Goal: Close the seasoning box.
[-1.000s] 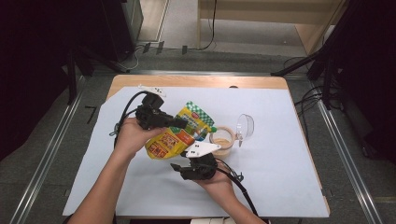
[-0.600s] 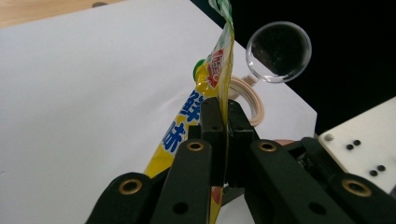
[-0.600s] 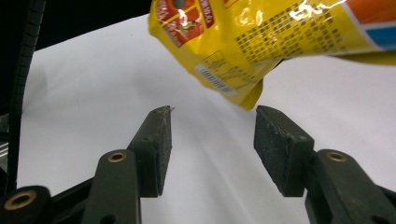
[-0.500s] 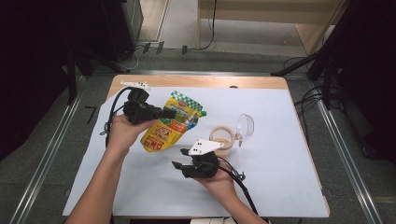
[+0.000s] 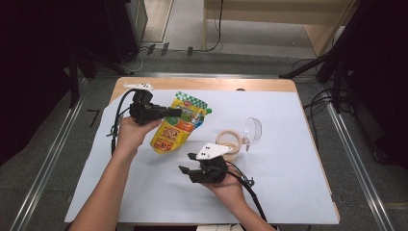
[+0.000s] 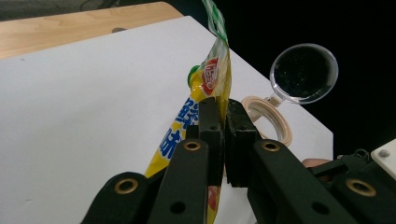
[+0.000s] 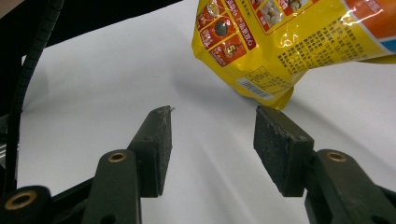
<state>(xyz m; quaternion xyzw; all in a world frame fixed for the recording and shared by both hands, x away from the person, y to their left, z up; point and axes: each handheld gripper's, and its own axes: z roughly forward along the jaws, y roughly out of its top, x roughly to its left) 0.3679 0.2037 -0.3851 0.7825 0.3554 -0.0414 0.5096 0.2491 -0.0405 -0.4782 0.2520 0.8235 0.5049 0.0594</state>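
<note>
The left gripper point(image 5: 169, 112) has its fingers point(image 6: 211, 122) clamped flat on the upper edge of the yellow snack pouch point(image 5: 177, 129), and the pouch hangs tilted from that pinch with its bottom corner down near the white sheet point(image 5: 288, 192) that covers the counter point(image 5: 202, 84). On the clock face of the high view, the pouch sits at about ten o'clock from the counter's middle, the tape roll point(image 5: 229, 142) and the clear scoop point(image 5: 252, 130) out toward three o'clock of it.

To set the pouch down well, I would lower it so the bottom seam meets the sheet first, then let the body lie over flat. The pinch is thin (only film between the pads), so any jerk could let it slip or twist; a slow, level descent seems safest. Keep it clear of the tape roll, which lies near the pouch's lower right side.

The right gripper point(image 5: 189, 166) waits at six o'clock of the pouch, its fingers point(image 7: 156, 144) standing apart at roughly a middling gap with nothing between them. They point toward the pouch's bottom corner point(image 7: 275, 95), near it but not touching. If that hand is to steady the bag, the barcode corner looks like the reachable spot.
</note>
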